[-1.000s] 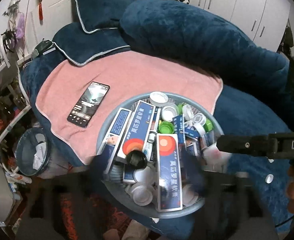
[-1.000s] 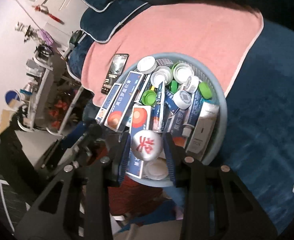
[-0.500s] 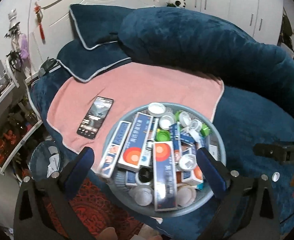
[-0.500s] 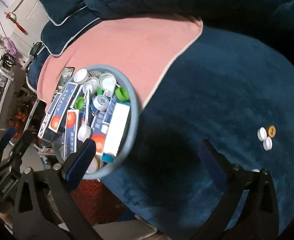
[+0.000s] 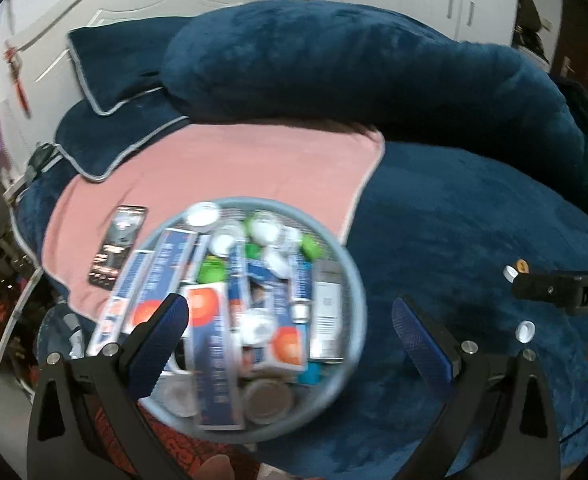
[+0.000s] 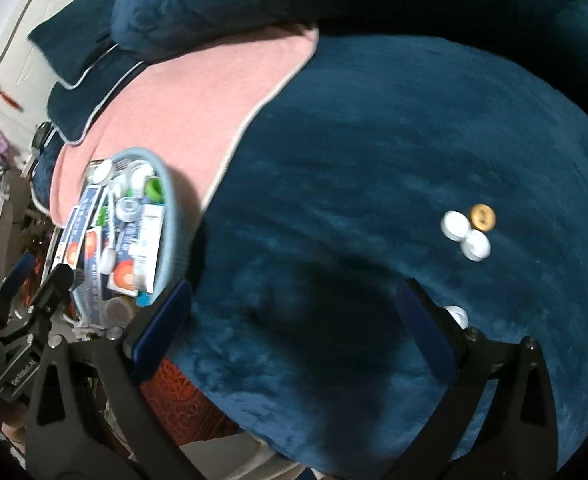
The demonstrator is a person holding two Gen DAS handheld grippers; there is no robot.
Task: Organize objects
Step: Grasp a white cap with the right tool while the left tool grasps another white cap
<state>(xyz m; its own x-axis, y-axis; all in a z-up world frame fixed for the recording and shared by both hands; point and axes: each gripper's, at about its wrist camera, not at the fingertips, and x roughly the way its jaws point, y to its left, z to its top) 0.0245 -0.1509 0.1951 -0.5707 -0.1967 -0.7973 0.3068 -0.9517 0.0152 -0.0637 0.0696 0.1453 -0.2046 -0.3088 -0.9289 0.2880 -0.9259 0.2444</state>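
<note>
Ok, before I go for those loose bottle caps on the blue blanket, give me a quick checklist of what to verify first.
1. Right gripper jaws open and empty: ok; they have just been opening.
2. Left gripper jaws open and empty: ok.
3. Gold cap and two white caps in plain sight: ok.
4. Fourth white cap clear of the right gripper's finger: not ok, partly hidden.
5. Round basket has room left: cannot tell, piled and blurred.
</note>
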